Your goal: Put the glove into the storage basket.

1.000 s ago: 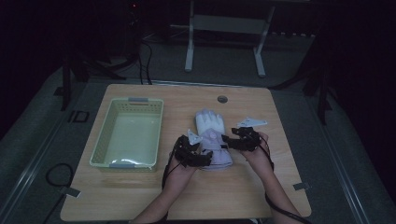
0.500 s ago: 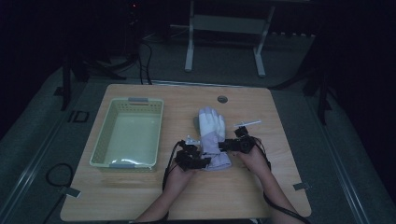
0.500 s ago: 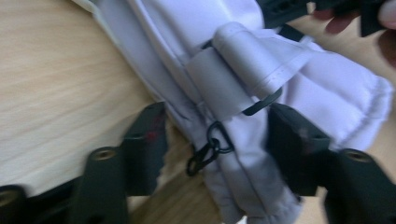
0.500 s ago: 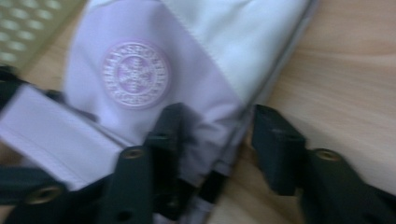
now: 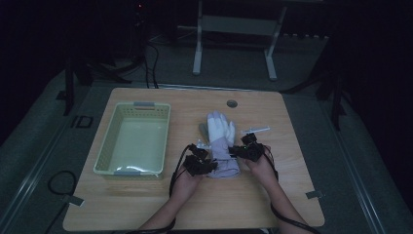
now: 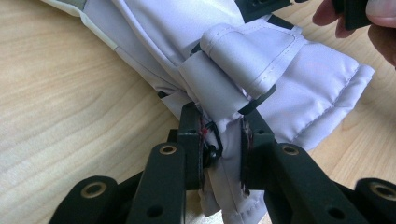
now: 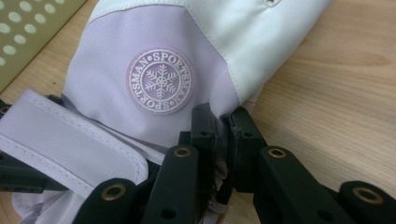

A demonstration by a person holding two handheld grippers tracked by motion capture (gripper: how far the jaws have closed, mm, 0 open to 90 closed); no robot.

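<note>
A pale lilac and white ski glove (image 5: 220, 138) lies on the wooden table (image 5: 146, 200), fingers pointing away from me. Its back bears a round snowflake badge (image 7: 160, 81), and a cuff strap (image 6: 243, 60) is folded across the wrist. My left gripper (image 5: 199, 163) is at the cuff's left side, and my left gripper (image 6: 222, 144) is shut on a fold of cuff fabric. At the cuff's right side, my right gripper (image 5: 248, 148) grips the glove; my right gripper (image 7: 223, 135) is shut on its edge just below the badge.
A light green perforated basket (image 5: 108, 146) stands left of the glove; its corner (image 7: 28, 28) is close by. A thin pale strip (image 5: 256, 129) lies just beyond the right gripper. A round grommet (image 5: 232, 103) sits near the table's far edge.
A raised white piece beside the right gripper has dropped down to a thin strip on the table. Both grippers have shifted slightly toward me along the cuff.
</note>
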